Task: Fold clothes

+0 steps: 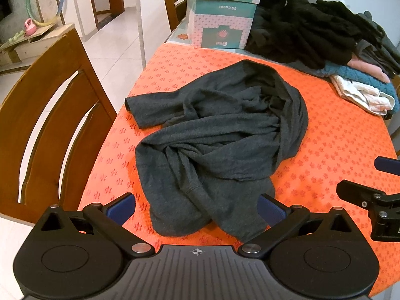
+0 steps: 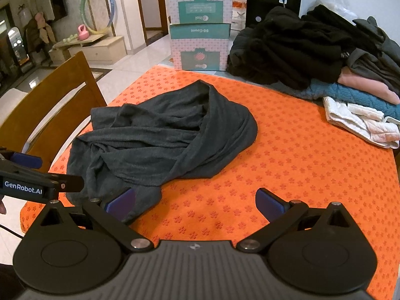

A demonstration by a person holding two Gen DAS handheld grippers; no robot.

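Observation:
A crumpled dark grey shirt (image 1: 215, 135) lies in a heap on the orange flowered table cover (image 1: 325, 155); it also shows in the right wrist view (image 2: 160, 140). My left gripper (image 1: 196, 208) is open, its blue pads either side of the shirt's near edge, just above it. My right gripper (image 2: 195, 203) is open and empty over bare cover (image 2: 300, 165), to the right of the shirt. Each gripper shows at the edge of the other's view: the right one (image 1: 370, 182), the left one (image 2: 37, 175).
A pile of folded and loose dark, pink, teal and white clothes (image 1: 337, 50) sits at the back right. Two stacked teal tissue boxes (image 1: 220, 20) stand at the table's far edge. Wooden chairs (image 1: 50, 130) stand on the left side.

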